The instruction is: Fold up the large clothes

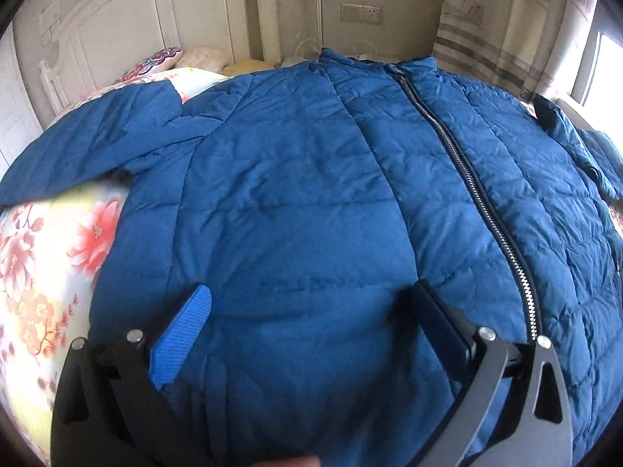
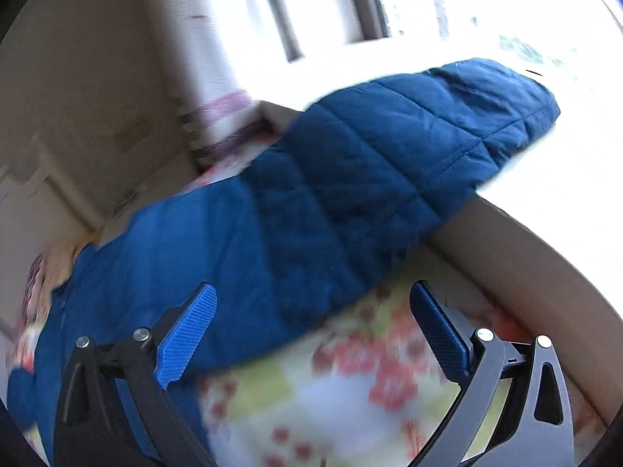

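Note:
A large blue quilted jacket (image 1: 311, 194) lies spread front up on a floral bedsheet (image 1: 43, 264), its zipper (image 1: 479, 194) closed down the middle. Its left sleeve (image 1: 97, 148) stretches out to the left. My left gripper (image 1: 311, 303) is open, hovering over the jacket's lower front panel, left of the zipper. In the right wrist view the jacket's other sleeve (image 2: 389, 155) extends to the upper right, past the bed edge. My right gripper (image 2: 315, 307) is open just below that sleeve, over the floral bedsheet (image 2: 350, 389). That view is motion-blurred.
A white headboard (image 1: 117, 31) and pillows (image 1: 155, 62) stand at the far left of the bed. A curtain (image 1: 506, 19) and a window (image 1: 607, 74) are on the right. A beige bed frame edge (image 2: 525, 264) runs along the right of the right wrist view.

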The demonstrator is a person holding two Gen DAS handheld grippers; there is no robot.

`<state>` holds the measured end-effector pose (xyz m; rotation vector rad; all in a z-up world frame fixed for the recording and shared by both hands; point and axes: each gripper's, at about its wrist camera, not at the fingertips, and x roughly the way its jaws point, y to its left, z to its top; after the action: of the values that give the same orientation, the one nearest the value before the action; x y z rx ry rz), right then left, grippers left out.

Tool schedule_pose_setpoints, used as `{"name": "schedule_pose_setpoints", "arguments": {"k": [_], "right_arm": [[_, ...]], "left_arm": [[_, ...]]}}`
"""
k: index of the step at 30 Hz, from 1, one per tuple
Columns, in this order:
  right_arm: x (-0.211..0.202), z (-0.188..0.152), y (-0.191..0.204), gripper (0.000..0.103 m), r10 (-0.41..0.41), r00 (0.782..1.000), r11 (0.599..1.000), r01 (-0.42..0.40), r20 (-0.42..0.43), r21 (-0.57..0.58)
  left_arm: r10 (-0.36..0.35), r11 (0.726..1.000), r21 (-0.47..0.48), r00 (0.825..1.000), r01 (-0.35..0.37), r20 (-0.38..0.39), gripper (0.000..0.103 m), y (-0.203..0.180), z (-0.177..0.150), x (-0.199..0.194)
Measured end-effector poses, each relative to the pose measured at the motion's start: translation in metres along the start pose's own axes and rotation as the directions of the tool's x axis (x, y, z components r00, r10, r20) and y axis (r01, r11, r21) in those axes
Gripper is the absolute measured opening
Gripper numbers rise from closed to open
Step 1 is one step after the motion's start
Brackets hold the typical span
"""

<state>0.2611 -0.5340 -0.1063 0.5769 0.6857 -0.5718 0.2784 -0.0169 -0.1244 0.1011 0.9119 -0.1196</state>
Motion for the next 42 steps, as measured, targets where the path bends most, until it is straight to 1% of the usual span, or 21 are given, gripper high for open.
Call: {"name": "schedule_pose_setpoints", "arguments": {"k": [3,4,5,8,11,14,16,18,21,22,24,25,26,28,30,31,32,35,37,40,42], "right_arm": [[0.022,0.012,-0.012,0.082,-0.016,0.999,0.996,0.018,-0.03,0.087],[0.025,0.014,-0.013,0.073,-0.019,0.999,0.995,0.022,-0.033,0.1],[0.026,0.016,-0.013,0.055,-0.013,1.0,0.994,0.016,-0.024,0.11],[0.008,0.018,0.008,0.025,0.026,0.997,0.996,-0.031,0.069,0.079],[-0.026,0.019,0.055,0.021,0.108,0.977,0.993,-0.098,0.186,-0.061],[-0.052,0.004,0.12,0.021,0.212,0.956,0.956,-0.16,0.201,-0.246],[-0.066,-0.018,0.167,0.021,0.281,0.942,0.903,-0.195,0.183,-0.382],[-0.077,-0.05,0.216,0.021,0.356,0.925,0.82,-0.24,0.133,-0.52],[-0.078,-0.096,0.268,0.021,0.358,0.931,0.713,-0.224,0.07,-0.665],[-0.07,-0.116,0.285,0.021,0.341,0.94,0.666,-0.229,0.017,-0.71],[-0.039,-0.151,0.305,0.021,0.24,0.966,0.606,-0.228,-0.099,-0.762],[-0.022,-0.162,0.306,0.023,0.184,0.972,0.595,-0.227,-0.144,-0.771],[-0.01,-0.169,0.309,0.027,0.155,0.972,0.592,-0.234,-0.176,-0.771],[-0.008,-0.172,0.302,0.033,0.172,0.971,0.604,-0.239,-0.168,-0.761],[-0.012,-0.163,0.293,0.055,0.185,0.953,0.622,-0.301,-0.238,-0.723],[-0.016,-0.166,0.289,0.077,0.196,0.942,0.625,-0.335,-0.273,-0.705],[-0.023,-0.164,0.281,0.087,0.214,0.93,0.633,-0.366,-0.3,-0.682],[-0.054,-0.168,0.254,0.087,0.271,0.919,0.651,-0.394,-0.286,-0.649],[-0.061,-0.159,0.229,0.087,0.289,0.92,0.681,-0.393,-0.267,-0.618],[-0.068,-0.148,0.186,0.079,0.31,0.919,0.771,-0.392,-0.243,-0.501],[-0.076,-0.133,0.151,0.075,0.346,0.922,0.831,-0.387,-0.174,-0.4]], "left_arm": [[-0.005,1.0,-0.004,1.0,0.005,-0.003,0.101,0.0,0.0,0.0],[-0.005,1.0,-0.004,1.0,0.005,-0.004,0.101,0.003,0.003,0.004],[-0.005,1.0,-0.003,1.0,0.005,-0.003,0.101,0.004,0.004,0.005],[-0.015,1.0,-0.01,1.0,0.015,-0.001,0.101,0.007,0.005,0.006],[-0.015,1.0,-0.01,1.0,0.015,0.001,0.101,0.007,0.005,0.007],[-0.017,1.0,-0.011,1.0,0.017,0.002,0.101,0.007,0.005,0.006],[-0.021,1.0,-0.014,1.0,0.021,0.003,0.101,0.008,0.005,0.006],[-0.023,1.0,-0.015,1.0,0.023,0.005,0.101,0.008,0.005,0.006],[-0.025,1.0,-0.017,1.0,0.025,0.006,0.101,0.009,0.005,0.006],[-0.026,1.0,-0.017,1.0,0.026,0.006,0.101,0.009,0.005,0.006],[-0.025,1.0,-0.017,1.0,0.025,0.006,0.101,0.009,0.005,0.006],[-0.025,1.0,-0.017,1.0,0.025,0.006,0.101,0.009,0.005,0.006],[-0.026,1.0,-0.017,1.0,0.026,0.006,0.101,0.009,0.005,0.006],[-0.026,1.0,-0.017,1.0,0.026,0.007,0.101,0.009,0.004,0.005],[-0.026,0.999,-0.018,1.0,0.026,0.007,0.101,0.008,0.004,0.004],[-0.025,1.0,-0.017,1.0,0.025,0.007,0.101,0.008,0.004,0.004],[-0.024,1.0,-0.017,1.0,0.024,0.007,0.101,0.007,0.004,0.004],[-0.026,0.999,-0.019,1.0,0.026,0.008,0.101,0.008,0.004,0.004],[-0.026,0.999,-0.019,1.0,0.026,0.008,0.101,0.007,0.004,0.004],[-0.024,1.0,-0.017,1.0,0.024,0.009,0.101,0.007,0.004,0.004],[-0.02,1.0,-0.015,1.0,0.021,0.008,0.101,0.007,0.004,0.004]]}}
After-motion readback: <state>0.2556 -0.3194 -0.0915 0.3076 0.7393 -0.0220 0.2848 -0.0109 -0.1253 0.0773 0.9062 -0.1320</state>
